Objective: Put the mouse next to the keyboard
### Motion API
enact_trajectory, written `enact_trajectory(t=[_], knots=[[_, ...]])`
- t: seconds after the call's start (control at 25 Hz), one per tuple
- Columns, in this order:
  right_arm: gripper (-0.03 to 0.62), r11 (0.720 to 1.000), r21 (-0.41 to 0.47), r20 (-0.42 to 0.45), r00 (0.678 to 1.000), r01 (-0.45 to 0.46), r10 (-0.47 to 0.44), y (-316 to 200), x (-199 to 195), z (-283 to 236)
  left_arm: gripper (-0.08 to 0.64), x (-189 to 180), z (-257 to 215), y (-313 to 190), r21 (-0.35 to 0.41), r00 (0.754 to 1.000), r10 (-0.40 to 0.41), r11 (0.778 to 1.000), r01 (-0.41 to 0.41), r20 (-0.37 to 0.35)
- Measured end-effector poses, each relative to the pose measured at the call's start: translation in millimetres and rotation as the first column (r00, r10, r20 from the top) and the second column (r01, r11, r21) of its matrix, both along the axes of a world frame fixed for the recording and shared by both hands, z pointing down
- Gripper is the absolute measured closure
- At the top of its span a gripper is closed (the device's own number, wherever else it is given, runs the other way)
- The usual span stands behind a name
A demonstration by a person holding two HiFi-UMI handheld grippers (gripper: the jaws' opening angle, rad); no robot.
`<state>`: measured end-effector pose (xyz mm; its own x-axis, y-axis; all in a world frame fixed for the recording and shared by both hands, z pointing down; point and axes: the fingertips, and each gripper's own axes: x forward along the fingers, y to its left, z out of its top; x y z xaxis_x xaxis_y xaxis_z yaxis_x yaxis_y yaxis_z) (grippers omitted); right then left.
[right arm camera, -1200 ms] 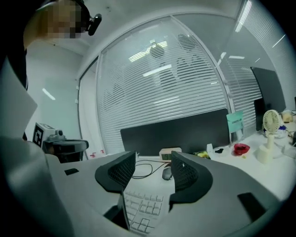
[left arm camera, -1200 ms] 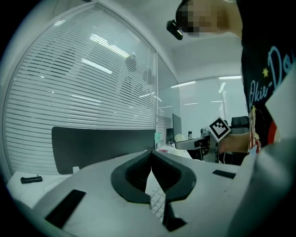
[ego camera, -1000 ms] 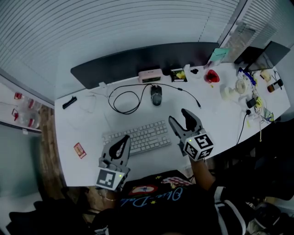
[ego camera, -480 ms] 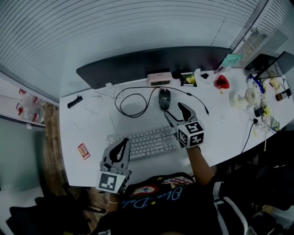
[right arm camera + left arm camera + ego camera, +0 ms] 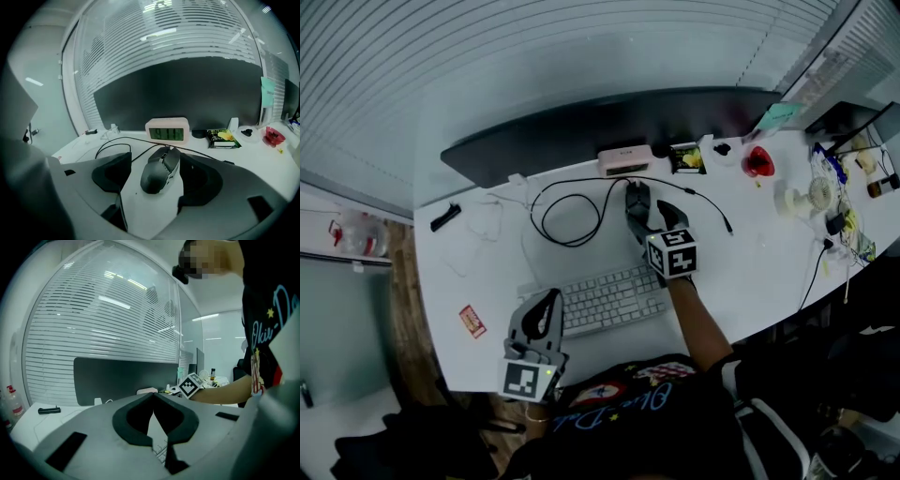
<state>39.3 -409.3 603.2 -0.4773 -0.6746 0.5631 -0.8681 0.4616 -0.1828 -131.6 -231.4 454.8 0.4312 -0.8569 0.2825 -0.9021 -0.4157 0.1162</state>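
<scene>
Nothing has been moved yet, by the look of it. The dark grey wired computer mouse (image 5: 161, 168) lies towards the back of the white worktop (image 5: 741, 267), just in front of a pale pink digital clock (image 5: 168, 130) and well apart from the white slab keyboard (image 5: 600, 298). So the placing itself is all still to come.

What does look done is the reach. The right hand-held gripper (image 5: 649, 211) is down at the mouse. Its jaws have just been opening and now stand wide, one on each side of the mouse. The mouse sits between them, and I see no pad pressing on it, though the right one is very near. The left hand-held gripper (image 5: 153, 399) hangs at the near edge of the worktop beside the keyboard, its jaws clenched tip to tip on nothing.

Left to do, as I judge it: close on the mouse, lift it, bring it forward to the bare worktop beside the keyboard, set it down and let go. The mouse's black cable (image 5: 567, 202) lies looped on the worktop and will have to trail along.
</scene>
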Motion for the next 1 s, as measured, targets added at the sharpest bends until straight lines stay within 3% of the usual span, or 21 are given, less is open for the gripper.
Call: enact_trajectory(t=[0.32,0.6,1.0], knots=[[0.308,0.998,-0.055,-0.051,0.998,-0.039,0.036,-25,-9,31,0.560,-8,13,-7,-0.032,1.000,-0.002,0.999,0.001,-0.007],[0.295,0.992,-0.097,-0.175,0.982,-0.085,0.067,-39,-15,51,0.560,-12,20,-9,-0.040,1.000,0.002,0.999,-0.002,-0.014],[0.291,0.980,-0.118,-0.152,0.978,-0.159,0.140,-47,-13,66,0.560,-18,25,-8,-0.052,0.999,-0.009,0.999,0.007,-0.032]])
